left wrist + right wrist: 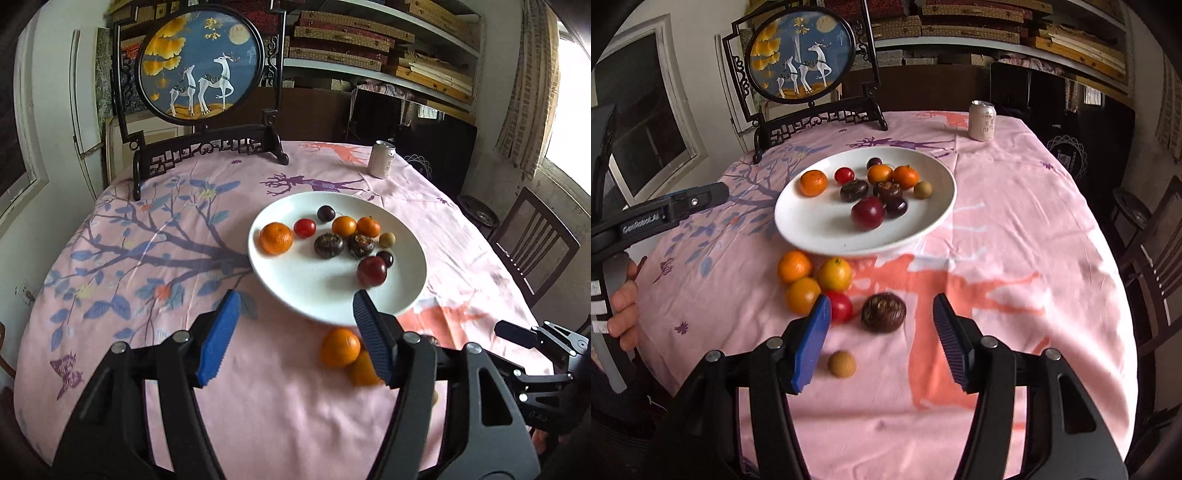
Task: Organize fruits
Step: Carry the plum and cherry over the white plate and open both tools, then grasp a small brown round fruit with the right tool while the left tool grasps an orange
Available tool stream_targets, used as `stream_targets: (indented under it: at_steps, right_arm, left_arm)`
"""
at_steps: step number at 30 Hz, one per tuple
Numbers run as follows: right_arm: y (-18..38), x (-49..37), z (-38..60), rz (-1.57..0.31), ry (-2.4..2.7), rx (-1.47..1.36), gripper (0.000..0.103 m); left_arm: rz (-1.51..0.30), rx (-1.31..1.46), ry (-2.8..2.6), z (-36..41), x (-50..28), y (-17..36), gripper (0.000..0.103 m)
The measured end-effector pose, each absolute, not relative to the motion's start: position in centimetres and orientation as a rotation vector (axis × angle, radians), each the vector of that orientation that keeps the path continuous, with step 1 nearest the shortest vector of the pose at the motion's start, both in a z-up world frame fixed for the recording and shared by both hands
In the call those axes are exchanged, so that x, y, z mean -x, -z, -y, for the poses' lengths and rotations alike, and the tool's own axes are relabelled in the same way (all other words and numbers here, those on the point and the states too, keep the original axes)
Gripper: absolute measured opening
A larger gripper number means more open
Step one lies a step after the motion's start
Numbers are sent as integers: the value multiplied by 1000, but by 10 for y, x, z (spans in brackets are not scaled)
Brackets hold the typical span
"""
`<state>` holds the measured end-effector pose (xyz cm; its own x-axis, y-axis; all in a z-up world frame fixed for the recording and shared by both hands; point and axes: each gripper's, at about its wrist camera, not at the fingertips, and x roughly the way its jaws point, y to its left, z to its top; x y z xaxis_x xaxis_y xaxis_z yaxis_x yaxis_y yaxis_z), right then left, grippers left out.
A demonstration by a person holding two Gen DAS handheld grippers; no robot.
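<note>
A white plate (325, 295) (820, 229) holds several fruits: oranges, a red tomato (304, 228), dark plums, brown round fruits and a small tan longan (922, 189). A dark red plum (371, 271) (868, 213) lies nearest the plate's front. On the cloth in front of the plate lie three oranges (795, 266), a red tomato (840, 306), a brown round fruit (883, 312) and a tan longan (842, 364). My left gripper (295, 306) is open and empty above the plate's near rim. My right gripper (881, 314) is open and empty, around the brown fruit.
A round table with a pink printed cloth (997, 258). A drink can (382, 158) (981, 120) stands at the far right. A framed deer screen (201, 62) stands at the far left. Wooden chairs (532, 243) stand to the right. Shelves line the back wall.
</note>
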<state>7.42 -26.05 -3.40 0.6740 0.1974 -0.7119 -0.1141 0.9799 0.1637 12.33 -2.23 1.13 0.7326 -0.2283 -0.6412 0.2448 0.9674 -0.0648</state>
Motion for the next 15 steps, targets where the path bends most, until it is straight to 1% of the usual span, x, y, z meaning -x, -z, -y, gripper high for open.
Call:
stream_targets:
  at_steps: [6, 15]
  right_arm:
    - [38, -56, 250, -828, -170, -117, 58]
    - [65, -55, 218, -907, -236, -78, 58]
  left_arm:
    - [-713, -42, 279, 19, -81, 6, 65]
    - [-762, -39, 269, 7, -66, 27, 66]
